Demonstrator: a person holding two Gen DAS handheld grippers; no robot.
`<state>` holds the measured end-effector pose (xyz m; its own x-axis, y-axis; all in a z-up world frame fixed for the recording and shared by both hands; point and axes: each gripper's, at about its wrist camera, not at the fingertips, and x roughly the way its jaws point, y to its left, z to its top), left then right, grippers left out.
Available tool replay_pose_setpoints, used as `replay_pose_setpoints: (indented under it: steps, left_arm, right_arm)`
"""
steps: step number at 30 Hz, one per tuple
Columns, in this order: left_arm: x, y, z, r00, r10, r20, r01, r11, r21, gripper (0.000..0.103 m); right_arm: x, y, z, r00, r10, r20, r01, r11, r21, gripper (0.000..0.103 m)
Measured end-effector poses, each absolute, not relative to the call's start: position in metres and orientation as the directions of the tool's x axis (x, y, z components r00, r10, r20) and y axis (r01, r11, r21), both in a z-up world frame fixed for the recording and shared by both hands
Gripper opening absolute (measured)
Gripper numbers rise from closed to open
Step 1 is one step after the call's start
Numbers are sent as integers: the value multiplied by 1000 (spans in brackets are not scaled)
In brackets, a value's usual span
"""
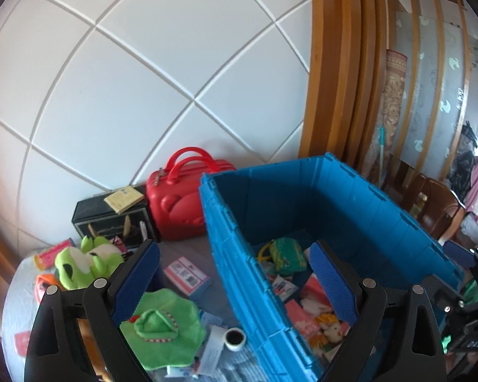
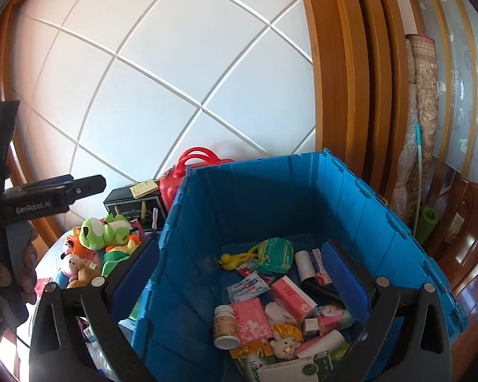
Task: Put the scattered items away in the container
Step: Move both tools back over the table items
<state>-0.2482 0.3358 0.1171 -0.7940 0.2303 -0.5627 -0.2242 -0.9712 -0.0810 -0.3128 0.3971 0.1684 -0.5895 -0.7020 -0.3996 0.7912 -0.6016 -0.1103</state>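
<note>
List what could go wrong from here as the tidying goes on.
1. Both open grippers straddle the blue crate's near-left wall: the left gripper and right gripper may knock its rim when swinging out.
2. The small open cup beside the crate looks easy to tip.
3. The floppy green cloth may drag neighbouring packets along when lifted.

The right tongs (image 2: 239, 273) are gaping wide, straddling the blue crate's (image 2: 382, 222) near wall; green plush frog (image 2: 102, 230) is lying at nine o'clock on the tabletop (image 2: 49, 254).
</note>
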Motion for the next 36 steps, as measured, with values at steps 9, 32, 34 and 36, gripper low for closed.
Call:
replay_pose_setpoints:
  steps: [9, 32, 34, 36]
  left_arm:
    - [-194, 239, 105, -801, 118, -587, -90, -993, -76, 96]
    - [-56, 19, 55, -734, -100, -672, 201, -977, -74, 101]
    - [-48, 10, 53, -730, -103, -676, 205, -976, -72, 101]
    - [-40, 1, 52, -729, -105, -676, 211, -975, -76, 102]
  right_arm:
    - [-230, 355, 152, -552, -727, -408, 826, -545, -145, 103]
    - [-35, 285, 91, -471, -764, -440, 882, -405, -241, 103]
    - [-26, 281, 86, -466, -765, -445, 885, -399, -240, 103]
    - [-14, 279, 81, -459, -766, -450, 888, -391, -240, 103]
